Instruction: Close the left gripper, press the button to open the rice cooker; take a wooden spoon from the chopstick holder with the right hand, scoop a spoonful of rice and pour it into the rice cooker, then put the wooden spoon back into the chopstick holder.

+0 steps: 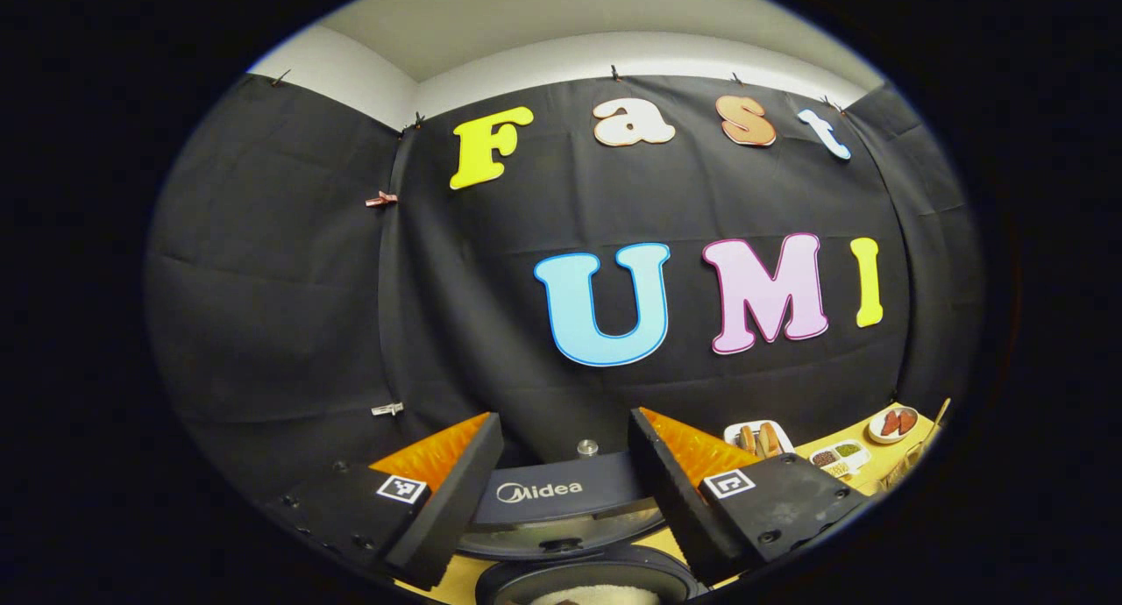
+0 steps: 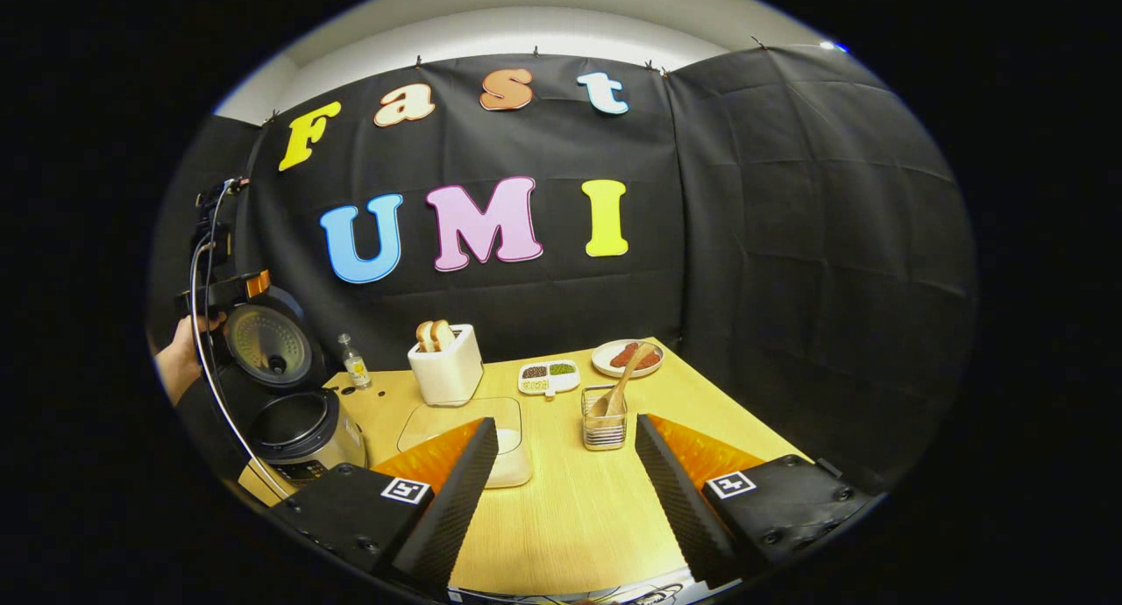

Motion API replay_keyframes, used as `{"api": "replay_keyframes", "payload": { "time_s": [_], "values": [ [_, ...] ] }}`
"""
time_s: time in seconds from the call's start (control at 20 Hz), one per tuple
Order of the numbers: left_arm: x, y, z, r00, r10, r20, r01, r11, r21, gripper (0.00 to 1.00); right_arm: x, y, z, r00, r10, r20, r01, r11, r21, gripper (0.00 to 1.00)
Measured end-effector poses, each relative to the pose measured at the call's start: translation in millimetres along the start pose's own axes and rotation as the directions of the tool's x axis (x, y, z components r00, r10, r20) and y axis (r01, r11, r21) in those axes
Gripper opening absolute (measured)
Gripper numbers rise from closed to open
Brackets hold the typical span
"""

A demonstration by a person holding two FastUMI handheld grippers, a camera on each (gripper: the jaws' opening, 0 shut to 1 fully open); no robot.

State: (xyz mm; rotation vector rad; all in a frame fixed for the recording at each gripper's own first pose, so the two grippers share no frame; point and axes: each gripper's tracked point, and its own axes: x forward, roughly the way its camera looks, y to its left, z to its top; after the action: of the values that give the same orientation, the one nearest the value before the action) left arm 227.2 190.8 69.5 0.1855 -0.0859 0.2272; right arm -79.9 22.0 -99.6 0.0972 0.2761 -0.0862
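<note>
Ahead of the spread right gripper (image 2: 565,487) fingers, wire chopstick holder (image 2: 604,428) on the wooden counter (image 2: 570,508), wooden spoon (image 2: 619,386) standing in it, handle leaning up-right, left of it round rice cooker (image 2: 298,412), lid raised, left gripper (image 1: 565,491) fingers spread.

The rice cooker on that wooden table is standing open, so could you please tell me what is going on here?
A person is working with a handheld gripper in each hand. The dark round rice cooker stands with its lid up. The left gripper hovers open just above it. The right gripper is open over the light wooden table, empty. The wooden spoon sits in the wire chopstick holder.
</note>
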Motion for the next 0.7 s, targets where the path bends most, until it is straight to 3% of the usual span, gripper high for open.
{"api": "replay_keyframes", "payload": {
  "time_s": [0.4,0.7],
  "values": [
    [-72,-21,-38,0.983,-0.001,-0.182,-0.007,0.999,-0.044,1.0,16,20,-11,0.999,0.047,-0.011,-0.046,0.998,0.05,0.98],
    [-136,-44,-116,0.933,-0.059,-0.355,0.016,0.992,-0.124,1.0,9,28,-40,0.992,0.096,-0.077,-0.092,0.994,0.054,0.99]
  ]
}}
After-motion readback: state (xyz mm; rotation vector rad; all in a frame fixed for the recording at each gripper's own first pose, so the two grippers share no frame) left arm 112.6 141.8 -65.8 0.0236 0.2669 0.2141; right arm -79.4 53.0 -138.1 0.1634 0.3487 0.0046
